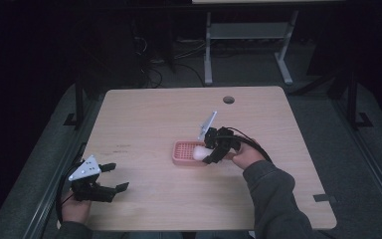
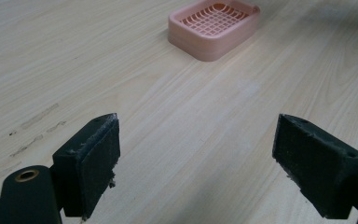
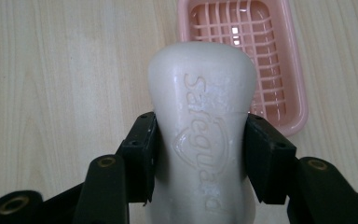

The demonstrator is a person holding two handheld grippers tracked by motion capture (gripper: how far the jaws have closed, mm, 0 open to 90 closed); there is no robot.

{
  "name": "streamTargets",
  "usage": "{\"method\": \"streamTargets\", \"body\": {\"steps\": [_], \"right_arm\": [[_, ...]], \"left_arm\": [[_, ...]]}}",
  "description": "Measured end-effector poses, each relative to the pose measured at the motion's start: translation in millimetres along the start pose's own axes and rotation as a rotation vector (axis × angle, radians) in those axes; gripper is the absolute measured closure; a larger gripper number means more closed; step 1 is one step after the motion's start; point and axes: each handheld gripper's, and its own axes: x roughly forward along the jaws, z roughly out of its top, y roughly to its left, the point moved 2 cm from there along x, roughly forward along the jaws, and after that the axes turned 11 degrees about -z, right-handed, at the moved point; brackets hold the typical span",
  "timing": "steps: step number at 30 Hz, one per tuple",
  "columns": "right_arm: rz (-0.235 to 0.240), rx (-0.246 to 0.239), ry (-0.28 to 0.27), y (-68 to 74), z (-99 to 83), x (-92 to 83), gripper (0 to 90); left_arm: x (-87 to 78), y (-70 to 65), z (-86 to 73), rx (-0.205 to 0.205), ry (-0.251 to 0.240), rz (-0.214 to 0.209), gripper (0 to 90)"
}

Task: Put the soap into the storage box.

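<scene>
A pale wooden table [image 1: 144, 114] carried everything, its grain running lengthwise and a round cable hole [image 1: 228, 99] sitting near the far edge. Faint dark scuffs [image 2: 35, 126] marked the wood toward the left edge. Around the table the room was dark; a metal desk frame [image 1: 243, 45] stood on the floor beyond the far edge.

Near the table's middle, slightly toward the right edge, lay a pink soap dish [image 1: 185, 152] with a slatted grid floor and a raised rim. Nothing lay between it and either gripper on the bare wood.

The left gripper [image 1: 113, 179] rested near the front left corner, its jaws spread wide with nothing between them, pointing across the bare wood toward the dish.

The right gripper [image 1: 210, 155] hovered at the dish's right end, its jaws pinching a bar of soap [image 3: 205, 121] by its long sides. The bar was off-white, waisted and rounded at the end, with the word "Safeguard" and a shield pressed into its top face. It hung over the dish's right end, its far tip above the grid.
</scene>
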Motion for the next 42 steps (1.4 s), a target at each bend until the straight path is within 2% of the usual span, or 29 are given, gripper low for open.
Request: {"method": "streamTargets", "body": {"steps": [18,28,42], "right_arm": [[0.022,-0.012,-0.014,-7.7,22.5,10.6,48.8],[0.014,-0.006,-0.011,-11.2,26.9,20.8,48.8],[0.030,0.021,-0.020,-16.5,30.8,31.2,49.2]], "left_arm": [[-0.5,0.4,0.0,0.000,-0.002,0.001,14.8],[-0.2,0.0,0.2,0.000,-0.002,-0.001,14.8],[0.3,-0.4,0.4,0.003,-0.002,-0.003,14.8]]}}
